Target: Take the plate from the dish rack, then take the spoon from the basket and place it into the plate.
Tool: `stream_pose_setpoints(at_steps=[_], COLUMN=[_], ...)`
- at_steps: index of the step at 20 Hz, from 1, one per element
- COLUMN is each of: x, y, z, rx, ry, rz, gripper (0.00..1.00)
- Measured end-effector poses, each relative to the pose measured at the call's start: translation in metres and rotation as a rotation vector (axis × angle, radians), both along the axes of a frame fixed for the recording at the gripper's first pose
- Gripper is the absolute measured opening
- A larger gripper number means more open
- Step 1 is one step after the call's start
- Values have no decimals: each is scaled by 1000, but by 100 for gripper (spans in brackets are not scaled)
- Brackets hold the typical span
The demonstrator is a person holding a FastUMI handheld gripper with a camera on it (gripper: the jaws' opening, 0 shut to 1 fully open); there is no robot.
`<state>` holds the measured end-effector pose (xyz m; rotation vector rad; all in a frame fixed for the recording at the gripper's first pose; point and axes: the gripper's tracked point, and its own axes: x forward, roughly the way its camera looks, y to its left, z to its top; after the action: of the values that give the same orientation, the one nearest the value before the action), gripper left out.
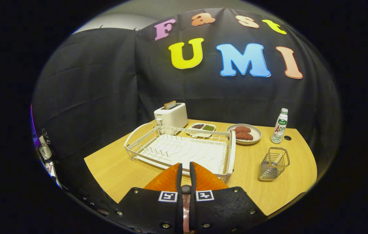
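An orange plate (pixel 207 180) lies on the wooden table just under my fingers, in front of the white dish rack (pixel 180 148), and the fingers hide much of it. My gripper (pixel 185 166) is over the plate with its fingers nearly together. A thin pinkish spoon (pixel 186 208) is pinched between them, seen edge-on, with a dark rounded part showing in the gap. The wire basket (pixel 273 163) stands to the right, beyond the fingers, and looks empty. No dishes stand in the rack.
Behind the rack are a white toaster (pixel 171 115) with toast in it, a small two-part dish (pixel 202 128) and a plate of brown food (pixel 244 133). A bottle (pixel 280 126) stands at the back right. The table edge (pixel 106 182) curves near left.
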<state>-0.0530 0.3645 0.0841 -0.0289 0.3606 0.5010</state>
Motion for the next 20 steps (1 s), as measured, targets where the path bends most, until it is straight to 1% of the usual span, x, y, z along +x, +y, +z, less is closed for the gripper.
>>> stream_pose_setpoints(at_steps=[3,4,6,10,14,20], x=[4,6,8,9,10,13], y=[10,11,12,3,-22,-84], z=[-6,-6,-3,4,27,74], rx=[-6,-9,-4,-9,9,27], ry=[6,5,6,-13,-61,-166], rz=[4,0,6,-9,-57,-174], gripper=[13,14,14,14,14,14])
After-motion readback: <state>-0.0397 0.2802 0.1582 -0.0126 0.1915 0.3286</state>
